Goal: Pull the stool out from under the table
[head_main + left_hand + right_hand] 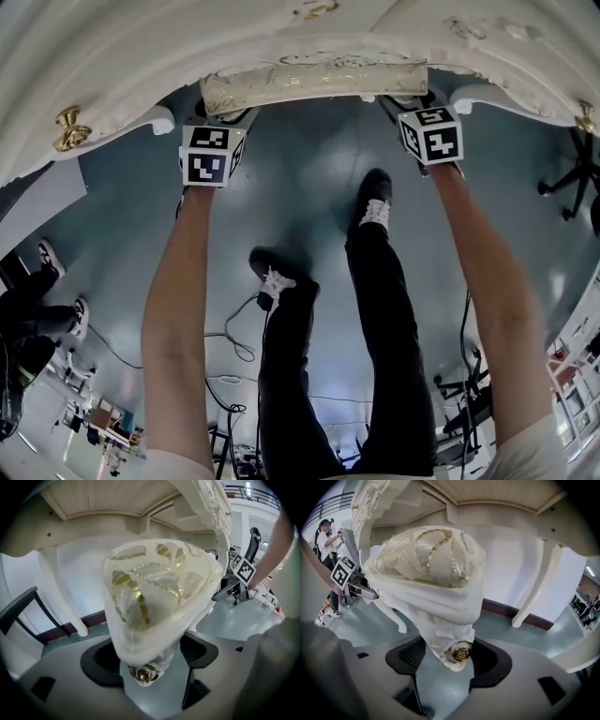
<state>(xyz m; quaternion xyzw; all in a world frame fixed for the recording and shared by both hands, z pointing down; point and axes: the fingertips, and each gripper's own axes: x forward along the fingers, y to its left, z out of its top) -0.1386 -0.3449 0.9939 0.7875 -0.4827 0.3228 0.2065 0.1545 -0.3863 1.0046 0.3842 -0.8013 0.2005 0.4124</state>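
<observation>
Left gripper view: stool (154,588) corner loose between left gripper's (150,660) wide-open fingers (101,660); right gripper's (450,663) likewise at other corner.

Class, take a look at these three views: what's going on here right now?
A person stands at a white ornate table with a gripper in each hand, both at the cream, gold-patterned stool tucked beneath it. The left gripper straddles one front corner of the stool and the right gripper the other, each with a corner between its jaws. Both sets of jaws stand open, not clamped on anything. The stool has not yet been pulled out.
</observation>
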